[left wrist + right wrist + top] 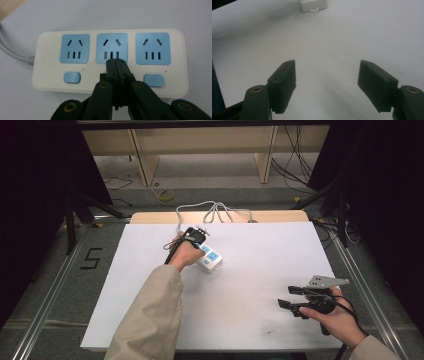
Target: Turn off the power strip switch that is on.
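So at this point you had the left hand-held gripper pressed fully together, nothing pinched between the tips, and parked right on the power strip. The closed tips sat at the lower edge of the middle socket, with the middle switch hidden straight underneath them, so I couldn't tell whether you were actually pushing it or just resting there. My guess was you were using the shut tips like a finger to press that middle switch. The left switch and the right switch sat either side of the tips, both untouched. No indicator lights looked lit, though the little dots beside the switches were too small to be sure.

In the high view the strip lay just past your left hand, its white cord running off the far edge of the tabletop.

Your right hand-held gripper was well off to the side, jaws spread wide, holding nothing, just hovering over bare tabletop. From its own view the strip's end was way out ahead.

Progress-wise I'd have called it mid-press on one switch, nothing plugged in, the other two switches possibly left to do.
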A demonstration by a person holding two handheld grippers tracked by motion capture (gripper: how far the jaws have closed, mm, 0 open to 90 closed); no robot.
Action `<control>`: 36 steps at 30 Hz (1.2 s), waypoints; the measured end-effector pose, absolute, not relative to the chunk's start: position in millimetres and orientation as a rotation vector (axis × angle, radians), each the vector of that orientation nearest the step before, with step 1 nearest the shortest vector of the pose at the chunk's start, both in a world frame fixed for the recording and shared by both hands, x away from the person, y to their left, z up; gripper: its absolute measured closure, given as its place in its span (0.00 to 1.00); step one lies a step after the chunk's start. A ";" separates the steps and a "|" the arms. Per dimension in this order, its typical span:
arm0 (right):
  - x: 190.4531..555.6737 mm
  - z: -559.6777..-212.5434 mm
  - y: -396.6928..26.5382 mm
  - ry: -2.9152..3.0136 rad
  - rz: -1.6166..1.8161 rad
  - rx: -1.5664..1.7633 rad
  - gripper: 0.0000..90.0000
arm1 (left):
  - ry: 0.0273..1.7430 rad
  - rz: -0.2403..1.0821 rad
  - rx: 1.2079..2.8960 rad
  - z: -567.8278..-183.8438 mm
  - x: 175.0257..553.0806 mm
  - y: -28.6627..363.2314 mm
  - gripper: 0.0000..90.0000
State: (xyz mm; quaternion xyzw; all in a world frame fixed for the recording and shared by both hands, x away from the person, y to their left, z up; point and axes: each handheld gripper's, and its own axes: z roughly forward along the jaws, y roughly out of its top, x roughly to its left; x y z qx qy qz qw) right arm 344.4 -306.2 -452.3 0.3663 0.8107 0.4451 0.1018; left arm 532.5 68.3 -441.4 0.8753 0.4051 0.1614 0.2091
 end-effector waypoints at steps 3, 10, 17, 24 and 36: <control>345.3 -452.6 -305.9 2.399 1.311 1.078 0.35 | 1.133 0.449 2.436 -441.0 533.3 69.7 1.00; 345.1 -452.7 -305.3 2.400 1.311 1.079 0.35 | 1.140 0.403 2.416 -441.4 534.1 71.3 1.00; 344.7 -452.8 -305.9 2.397 1.315 1.081 0.35 | 1.131 0.407 2.426 -441.6 534.6 68.2 1.00; 345.1 -453.1 -305.7 2.401 1.316 1.079 0.35 | 1.133 0.431 2.427 -441.2 536.7 68.3 1.00; 344.9 -453.3 -304.8 2.405 1.314 1.076 0.35 | 1.128 0.438 2.446 -440.7 536.0 68.2 1.00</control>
